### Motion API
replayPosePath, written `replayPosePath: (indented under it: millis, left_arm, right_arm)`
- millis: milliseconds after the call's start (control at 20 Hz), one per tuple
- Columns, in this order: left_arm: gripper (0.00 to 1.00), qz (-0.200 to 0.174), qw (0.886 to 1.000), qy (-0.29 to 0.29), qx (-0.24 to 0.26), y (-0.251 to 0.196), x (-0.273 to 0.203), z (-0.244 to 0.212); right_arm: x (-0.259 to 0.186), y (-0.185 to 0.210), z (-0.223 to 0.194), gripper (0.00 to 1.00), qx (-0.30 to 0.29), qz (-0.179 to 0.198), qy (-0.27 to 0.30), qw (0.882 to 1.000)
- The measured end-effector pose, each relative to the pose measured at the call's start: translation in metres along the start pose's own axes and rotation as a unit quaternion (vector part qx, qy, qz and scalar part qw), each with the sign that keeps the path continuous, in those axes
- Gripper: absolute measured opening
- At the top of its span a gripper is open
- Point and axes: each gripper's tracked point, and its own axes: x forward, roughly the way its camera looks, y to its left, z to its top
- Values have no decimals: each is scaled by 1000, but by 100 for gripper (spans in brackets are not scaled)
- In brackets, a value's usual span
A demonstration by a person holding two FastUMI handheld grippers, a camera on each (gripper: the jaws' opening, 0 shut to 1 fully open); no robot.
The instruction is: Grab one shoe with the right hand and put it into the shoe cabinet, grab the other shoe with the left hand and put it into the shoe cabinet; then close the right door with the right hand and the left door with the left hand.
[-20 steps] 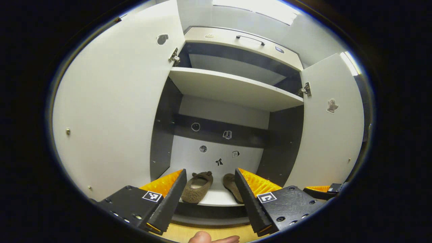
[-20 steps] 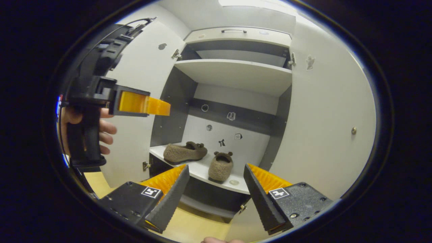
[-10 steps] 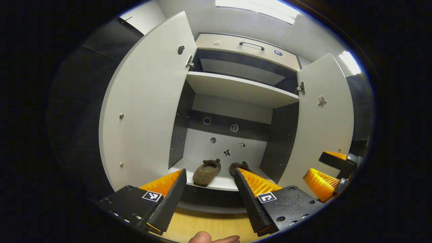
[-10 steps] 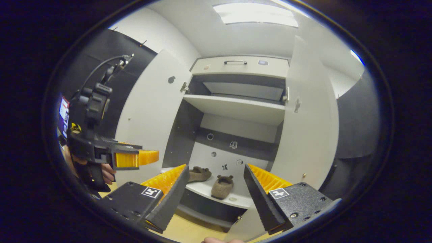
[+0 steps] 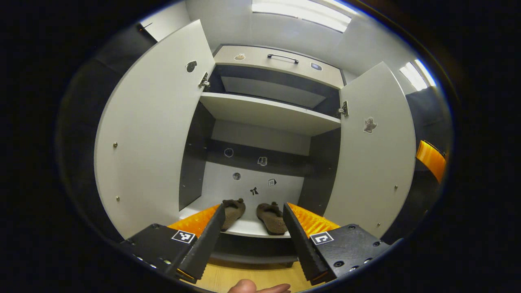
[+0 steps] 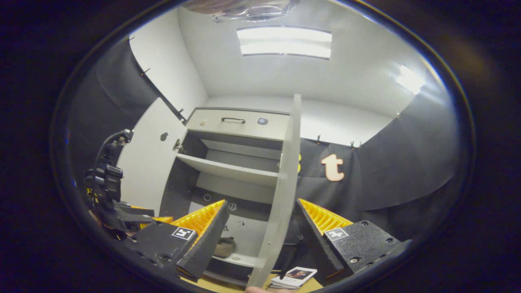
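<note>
1. Both shoes sit on the lower shelf (image 5: 248,234) of the shoe cabinet (image 5: 281,67): left shoe (image 5: 233,212), right shoe (image 5: 272,217), side by side, apart.
2. Left door (image 5: 150,134) and right door (image 5: 372,150) stand open.
3. Left tool (image 5: 252,240) is open, holding nothing, facing the cabinet.
4. Right tool (image 6: 260,244) is open, empty; the right door's edge (image 6: 281,203) shows between its fingers.
5. Cards (image 6: 295,277) lie on the floor near the door.

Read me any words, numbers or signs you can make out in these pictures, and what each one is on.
None reads clearly.
Stickers on the shoe cabinet back panel: too small.
Stack of cards on the floor: blurred.
Square marker on the left claw: pattern, not text.
</note>
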Motion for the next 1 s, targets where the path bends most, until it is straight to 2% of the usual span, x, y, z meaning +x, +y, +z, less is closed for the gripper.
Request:
replayPosePath:
  millis: [300, 500, 750, 850, 1000]
  left_arm:
    - [87, -25, 1000, 10, 15, -22, 5, -8]
    - [87, -29, 999, 23, 18, -24, 11, -16]
    - [87, -26, 999, 36, 20, -21, 13, -27]
    - [87, -21, 999, 35, 21, -17, 14, -27]
    - [87, -13, 999, 39, 15, -11, 15, -32]
  right_arm:
    - [-8, -66, -40, 100, -21, -73, 54, 996]
    - [-11, -70, -92, 100, -38, -56, 128, 989]
    - [-3, -41, -132, 100, -26, -6, 182, 983]
    - [-2, -38, -140, 93, -20, 3, 194, 981]
    - [-2, -31, -139, 92, 8, 7, 202, 979]
